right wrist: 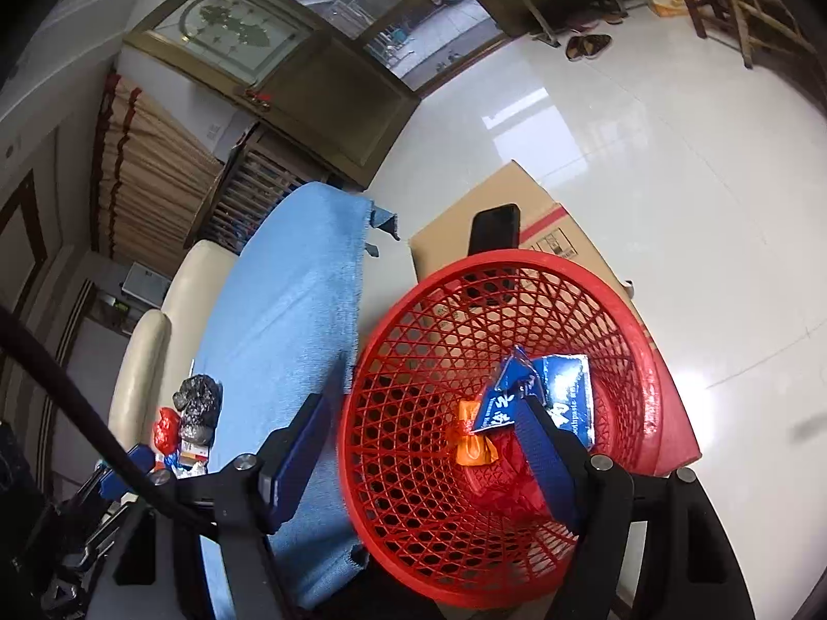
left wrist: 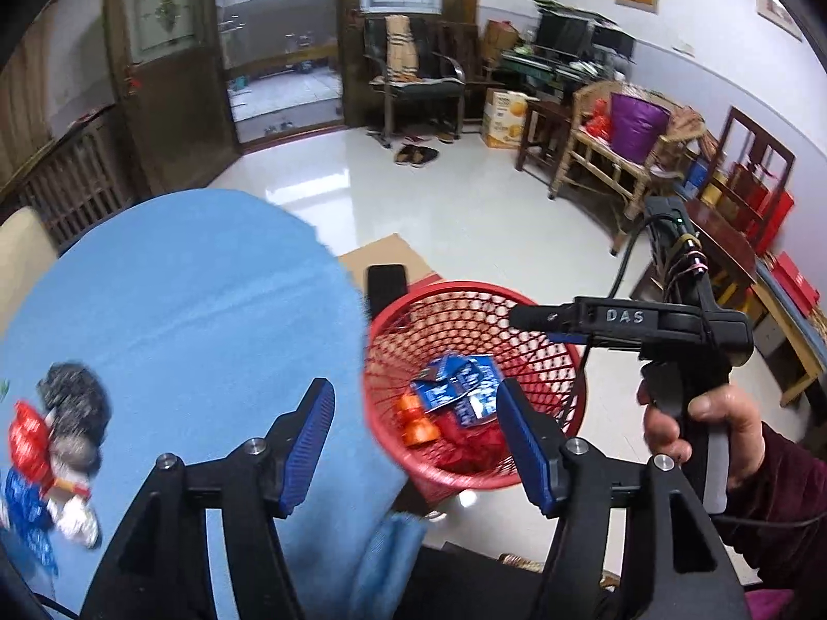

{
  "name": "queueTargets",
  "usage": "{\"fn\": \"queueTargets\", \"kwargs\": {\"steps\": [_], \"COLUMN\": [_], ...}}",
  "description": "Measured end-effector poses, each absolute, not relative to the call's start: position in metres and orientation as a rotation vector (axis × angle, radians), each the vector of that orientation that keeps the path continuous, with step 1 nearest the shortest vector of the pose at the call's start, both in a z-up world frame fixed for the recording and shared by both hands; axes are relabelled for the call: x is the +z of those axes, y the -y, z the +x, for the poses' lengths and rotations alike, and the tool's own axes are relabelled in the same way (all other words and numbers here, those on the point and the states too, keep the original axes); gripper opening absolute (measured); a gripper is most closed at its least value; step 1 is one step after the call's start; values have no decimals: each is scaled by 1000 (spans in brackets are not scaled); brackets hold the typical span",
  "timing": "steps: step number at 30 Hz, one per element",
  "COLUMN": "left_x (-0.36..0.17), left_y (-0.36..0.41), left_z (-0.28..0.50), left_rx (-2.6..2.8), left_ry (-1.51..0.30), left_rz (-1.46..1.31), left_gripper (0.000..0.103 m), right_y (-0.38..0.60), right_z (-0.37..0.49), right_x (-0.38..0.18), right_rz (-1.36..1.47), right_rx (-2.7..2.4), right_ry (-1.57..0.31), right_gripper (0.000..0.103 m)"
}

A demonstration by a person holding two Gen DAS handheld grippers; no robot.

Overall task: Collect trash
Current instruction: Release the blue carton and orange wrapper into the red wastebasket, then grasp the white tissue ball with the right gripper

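A red mesh basket (left wrist: 563, 361) (right wrist: 413, 310) stands beside the blue-clothed table (left wrist: 181, 310) (right wrist: 294, 299). Inside lie blue wrappers (left wrist: 460, 387) (right wrist: 566, 392), an orange wrapper (left wrist: 416, 421) (right wrist: 473, 447) and red scraps. My left gripper (left wrist: 416, 434) is open and empty, straddling the table edge and the basket rim. My right gripper (right wrist: 421, 431) is open and empty above the basket; it shows side-on in the left wrist view (left wrist: 522, 318). A trash pile lies on the table: a black crumpled bag (left wrist: 77, 403) (right wrist: 199, 405), a red wrapper (left wrist: 28, 439) (right wrist: 166, 429), blue and white scraps (left wrist: 26, 516).
A cardboard box (right wrist: 522, 217) with a black phone (left wrist: 386, 287) (right wrist: 496, 230) on it sits behind the basket. A cream chair (right wrist: 150, 341) stands at the table's far side. White tiled floor (left wrist: 439, 206) stretches to chairs, boxes and furniture along the walls.
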State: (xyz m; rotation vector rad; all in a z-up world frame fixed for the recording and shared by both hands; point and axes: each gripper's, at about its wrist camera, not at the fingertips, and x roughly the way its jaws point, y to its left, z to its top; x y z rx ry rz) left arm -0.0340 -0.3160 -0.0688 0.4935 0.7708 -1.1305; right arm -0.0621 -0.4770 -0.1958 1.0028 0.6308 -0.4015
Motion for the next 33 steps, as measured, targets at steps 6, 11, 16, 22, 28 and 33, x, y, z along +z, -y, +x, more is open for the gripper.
{"fn": "queueTargets", "kwargs": {"steps": [6, 11, 16, 22, 28, 33], "left_x": [-52, -43, -44, -51, -62, -71], "left_y": [268, 232, 193, 157, 120, 89], "left_z": [-4, 19, 35, 48, 59, 68], "left_rx": [-1013, -931, -855, -776, -709, -670], "left_ry": [-760, -742, -728, -729, -750, -756], "left_rz": [367, 280, 229, 195, 136, 87], "left_gripper": [67, 68, 69, 70, 70, 70], "right_y": [458, 434, 415, 393, 369, 350], "right_z": [-43, -21, -4, 13, 31, 46], "right_x": [-185, -174, -169, -165, -158, -155], "right_rz": [928, 856, 804, 752, 693, 654], "right_rx": [-368, -331, -303, -269, -236, -212], "right_ry": [-653, -683, -715, -747, -781, -811], "right_gripper": [78, 78, 78, 78, 78, 78]}}
